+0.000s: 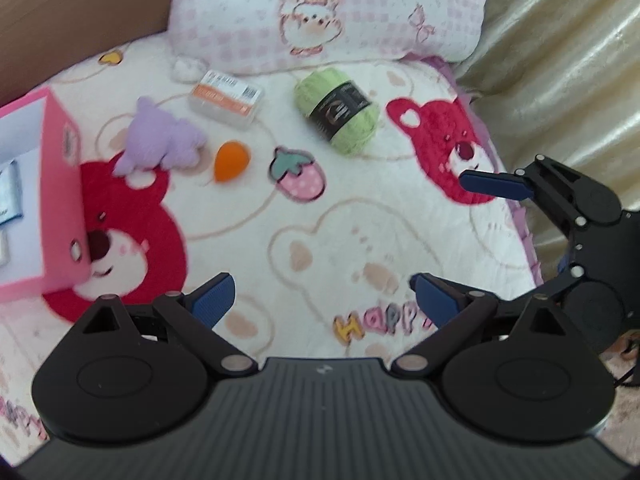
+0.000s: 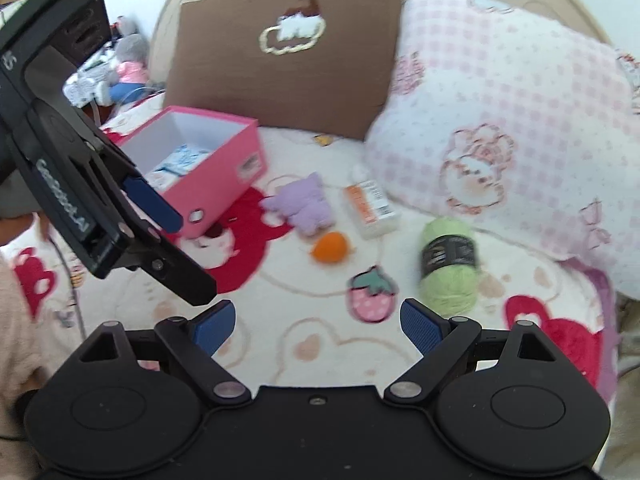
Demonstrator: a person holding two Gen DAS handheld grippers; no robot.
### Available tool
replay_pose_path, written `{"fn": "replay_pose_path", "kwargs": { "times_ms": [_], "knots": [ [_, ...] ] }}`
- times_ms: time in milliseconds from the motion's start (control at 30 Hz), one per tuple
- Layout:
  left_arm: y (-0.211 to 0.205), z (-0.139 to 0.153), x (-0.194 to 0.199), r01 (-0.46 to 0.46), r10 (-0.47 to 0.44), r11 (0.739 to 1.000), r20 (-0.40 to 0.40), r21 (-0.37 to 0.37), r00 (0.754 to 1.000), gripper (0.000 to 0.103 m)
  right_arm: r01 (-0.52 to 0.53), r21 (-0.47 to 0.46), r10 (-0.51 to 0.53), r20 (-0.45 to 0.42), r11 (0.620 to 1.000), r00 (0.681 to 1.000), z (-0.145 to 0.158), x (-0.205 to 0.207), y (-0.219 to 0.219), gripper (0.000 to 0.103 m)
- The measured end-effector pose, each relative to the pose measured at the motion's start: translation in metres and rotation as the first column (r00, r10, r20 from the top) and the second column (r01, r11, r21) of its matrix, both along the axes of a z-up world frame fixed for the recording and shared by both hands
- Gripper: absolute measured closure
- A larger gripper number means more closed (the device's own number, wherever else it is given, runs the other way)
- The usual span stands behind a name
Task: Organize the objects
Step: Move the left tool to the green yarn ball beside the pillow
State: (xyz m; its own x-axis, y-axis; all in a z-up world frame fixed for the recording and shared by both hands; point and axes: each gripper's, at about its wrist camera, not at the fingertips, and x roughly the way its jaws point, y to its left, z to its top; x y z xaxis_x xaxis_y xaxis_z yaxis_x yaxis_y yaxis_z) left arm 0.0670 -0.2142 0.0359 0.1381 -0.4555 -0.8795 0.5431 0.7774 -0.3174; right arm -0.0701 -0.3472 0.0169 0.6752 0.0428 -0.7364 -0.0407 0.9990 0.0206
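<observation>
On the bear-print blanket (image 1: 360,240) lie a green yarn skein (image 1: 340,112) (image 2: 448,264), an orange egg-shaped ball (image 1: 230,160) (image 2: 332,248), a purple plush (image 1: 160,140) (image 2: 304,204) and a clear case with an orange label (image 1: 226,98) (image 2: 370,208). An open pink box (image 1: 60,184) (image 2: 224,176) stands at the left with blue-white packets (image 2: 180,160) inside. My left gripper (image 1: 322,296) is open and empty, short of the objects. My right gripper (image 2: 316,324) is also open and empty, near a printed strawberry. One of its blue pads (image 1: 496,186) shows at the right.
A pink checked pillow (image 1: 328,8) (image 2: 500,120) and a brown cushion (image 2: 288,60) line the head of the bed. Gold fabric (image 1: 560,60) hangs along the right edge. A small white fluff (image 1: 186,68) lies by the pillow. A person's sleeve (image 2: 16,320) is at the lower left.
</observation>
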Motion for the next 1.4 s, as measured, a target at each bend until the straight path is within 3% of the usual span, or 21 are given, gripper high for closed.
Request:
{"fn": "replay_pose_path", "kwargs": {
  "times_ms": [233,333,433,567,800,900,1000,1167,1400],
  "knots": [
    [-0.034,-0.024,0.027,-0.025,0.025,0.999,0.008,-0.025,1.000,0.009,0.064,-0.098,-0.061,0.025,0.993,0.998,-0.016,0.013,-0.020,0.012],
    [-0.046,-0.032,0.038,0.013,-0.013,0.999,0.023,-0.032,1.000,0.015,0.097,-0.132,-0.089,0.062,0.986,0.994,-0.025,0.018,-0.030,0.011],
    [-0.051,-0.040,0.048,0.003,-0.002,0.999,0.012,-0.048,1.000,0.016,0.109,-0.084,-0.103,0.073,0.990,0.992,-0.033,0.026,-0.046,0.012],
    [-0.053,-0.048,0.061,-0.024,0.026,0.997,0.028,-0.070,0.999,0.020,0.112,-0.087,-0.104,0.090,0.990,0.990,-0.045,0.033,-0.058,0.012],
    [-0.059,-0.066,0.084,-0.093,0.097,0.984,0.024,-0.155,0.995,0.025,0.170,-0.039,-0.166,0.098,0.985,0.981,-0.070,0.054,-0.078,0.012],
    [-0.063,-0.073,0.091,-0.100,0.105,0.976,0.019,-0.191,0.994,0.025,0.183,-0.022,-0.180,0.090,0.983,0.980,-0.082,0.066,-0.086,0.012],
    [-0.062,-0.079,0.093,-0.091,0.099,0.955,0.015,-0.283,0.995,0.024,0.193,-0.008,-0.192,0.072,0.981,0.979,-0.091,0.077,-0.093,0.012],
    [-0.071,-0.089,0.099,-0.082,0.093,0.951,0.021,-0.297,0.995,0.024,0.236,0.038,-0.237,0.024,0.971,0.971,-0.102,0.088,-0.106,0.012],
    [-0.083,-0.111,0.121,-0.142,0.142,0.923,-0.026,-0.358,0.990,0.025,0.210,-0.010,-0.210,0.010,0.978,0.978,-0.111,0.103,-0.105,0.012]
  ]
}}
